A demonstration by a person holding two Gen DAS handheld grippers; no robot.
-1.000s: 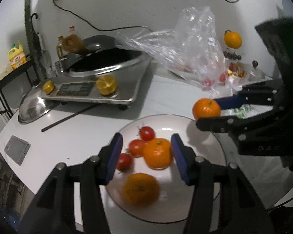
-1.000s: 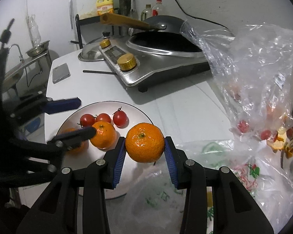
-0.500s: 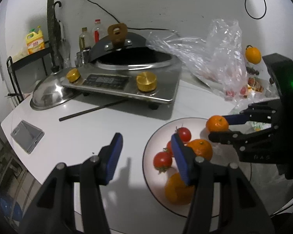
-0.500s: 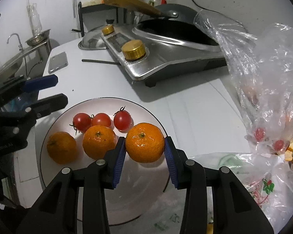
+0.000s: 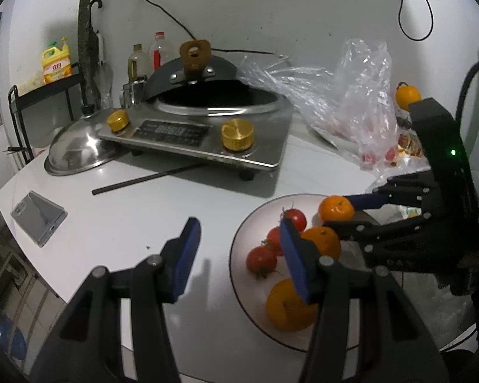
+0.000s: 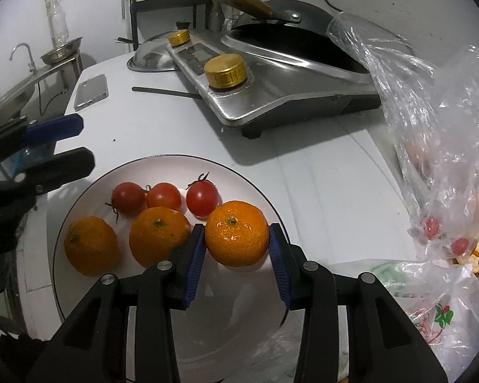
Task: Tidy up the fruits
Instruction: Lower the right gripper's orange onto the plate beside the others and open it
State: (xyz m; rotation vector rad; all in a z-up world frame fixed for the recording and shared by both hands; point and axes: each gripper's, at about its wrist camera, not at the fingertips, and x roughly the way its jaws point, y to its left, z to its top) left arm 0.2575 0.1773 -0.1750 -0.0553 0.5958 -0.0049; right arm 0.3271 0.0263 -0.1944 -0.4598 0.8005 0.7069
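Note:
My right gripper (image 6: 237, 239) is shut on an orange mandarin (image 6: 237, 237), held low over the right side of a white plate (image 6: 89, 290). On the plate lie two more mandarins (image 6: 159, 235) (image 6: 91, 245) and three cherry tomatoes (image 6: 163, 195). The left wrist view shows the held mandarin (image 5: 336, 208) between the right gripper's fingers (image 5: 364, 201) above the plate's far edge (image 5: 239, 239). My left gripper (image 5: 239, 255) is open and holds nothing, over the bare table left of the plate; its right finger overlaps the plate's fruit in that view.
A steel induction cooker with a wok (image 5: 207, 121) stands behind the plate, with a pot lid (image 5: 73, 153) and a chopstick (image 5: 147, 178) near it. A phone (image 5: 38, 215) lies at the left. Clear plastic bags with tomatoes (image 6: 437, 191) crowd the right side.
My left gripper has swung left off the plate to the bare table. My right gripper has carried the mandarin down and over the plate, beside the other fruit.

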